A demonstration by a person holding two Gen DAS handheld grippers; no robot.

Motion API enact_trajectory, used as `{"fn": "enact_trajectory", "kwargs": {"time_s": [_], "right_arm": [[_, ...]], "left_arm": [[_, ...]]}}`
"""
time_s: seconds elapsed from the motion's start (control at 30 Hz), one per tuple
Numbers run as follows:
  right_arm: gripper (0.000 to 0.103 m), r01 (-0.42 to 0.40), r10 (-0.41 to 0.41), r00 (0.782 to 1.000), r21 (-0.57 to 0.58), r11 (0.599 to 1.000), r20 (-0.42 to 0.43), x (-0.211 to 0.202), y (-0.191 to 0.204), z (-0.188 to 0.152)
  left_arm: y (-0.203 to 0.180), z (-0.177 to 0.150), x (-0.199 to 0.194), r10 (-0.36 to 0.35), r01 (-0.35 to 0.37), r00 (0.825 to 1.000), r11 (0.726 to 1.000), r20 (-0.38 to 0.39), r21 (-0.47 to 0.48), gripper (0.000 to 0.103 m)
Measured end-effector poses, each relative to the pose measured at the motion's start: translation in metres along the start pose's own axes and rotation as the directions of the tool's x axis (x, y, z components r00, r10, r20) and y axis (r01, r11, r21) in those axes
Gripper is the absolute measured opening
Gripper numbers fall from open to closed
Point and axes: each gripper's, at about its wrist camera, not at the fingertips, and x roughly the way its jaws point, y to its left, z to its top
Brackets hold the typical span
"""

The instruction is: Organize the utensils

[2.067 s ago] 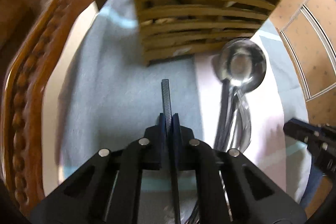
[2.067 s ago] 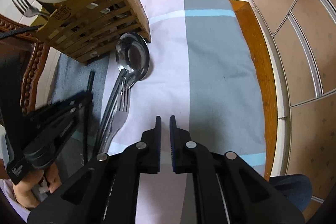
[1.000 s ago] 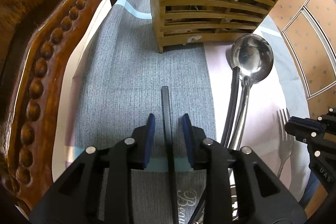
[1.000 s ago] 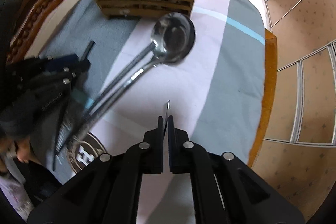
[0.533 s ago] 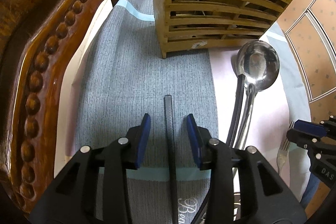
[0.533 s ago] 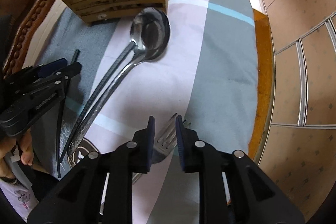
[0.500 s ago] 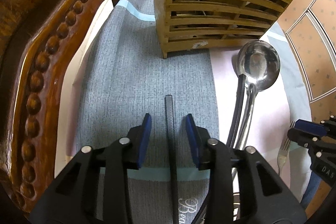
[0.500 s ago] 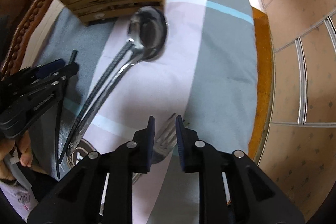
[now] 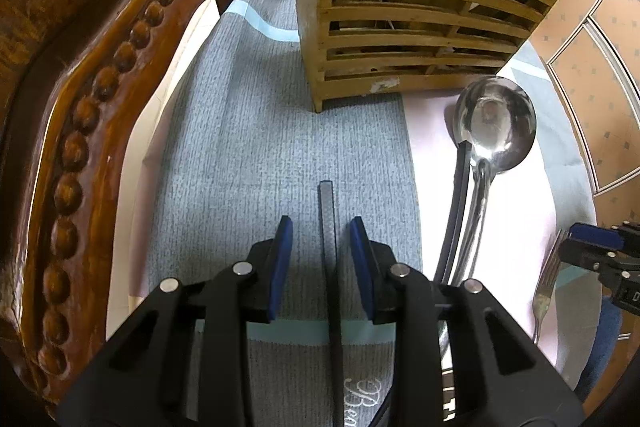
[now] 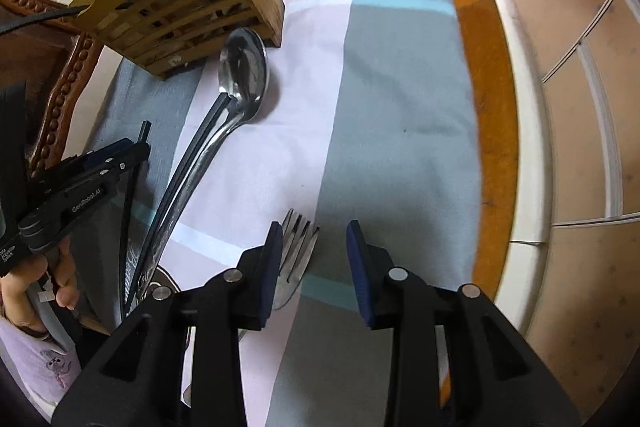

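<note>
Fork [image 10: 298, 251] lies flat on the cloth, partly under the left pad of the right hand-held gripper [image 10: 312, 247], whose jaws have just been opening and now stand moderately apart, empty, pads clear of it. Left hand-held gripper [image 9: 322, 247] hovers, jaws narrowly apart around 1 black chopstick [image 9: 327, 219] without touching; probably lined up for pickup. Beyond, ladle [image 9: 494, 125] lies beside 2 more black chopsticks [image 9: 460, 187]. Farthest, wooden holder [image 9: 404, 27], likely their destination. Striped cloth [image 10: 400, 107] covers the table; carved chair [image 9: 80, 107] left, tiled floor [image 10: 580, 67] beyond.

Left tongs [image 9: 321, 227] open astride black chopstick [image 9: 327, 211], ladle [image 9: 494, 123] beside rack [image 9: 404, 11]
</note>
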Motion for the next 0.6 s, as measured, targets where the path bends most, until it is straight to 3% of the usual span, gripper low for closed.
{"fn": "enact_trajectory", "kwargs": {"time_s": [0.1, 0.17, 0.27, 0.43, 0.6], "right_arm": [[0.018, -0.06, 0.06, 0.998, 0.001, 0.998, 0.005, 0.004, -0.003, 0.0], [0.013, -0.081, 0.081, 0.997, -0.006, 0.997, 0.013, 0.006, -0.001, 0.0], [0.004, -0.085, 0.086, 0.996, -0.009, 0.996, 0.036, 0.003, 0.009, 0.002], [0.003, -0.005, 0.009, 0.993, -0.036, 0.999, 0.118, -0.028, 0.026, 0.003], [0.002, 0.075, -0.052, 0.969, -0.085, 0.994, 0.241, -0.076, 0.041, -0.003]], "left_arm": [[-0.004, -0.001, -0.001, 0.008, -0.008, 1.0, 1.0, 0.007, 0.003, 0.021], [-0.003, 0.001, -0.002, 0.001, -0.001, 1.0, 1.0, 0.009, -0.002, 0.007], [-0.007, 0.005, -0.006, -0.005, 0.006, 1.0, 1.0, 0.026, -0.006, 0.007], [-0.003, 0.006, -0.037, -0.051, 0.054, 0.993, 0.998, 0.105, -0.028, 0.006], [0.01, 0.001, -0.095, -0.056, 0.076, 0.97, 0.994, 0.235, -0.076, 0.006]]}}
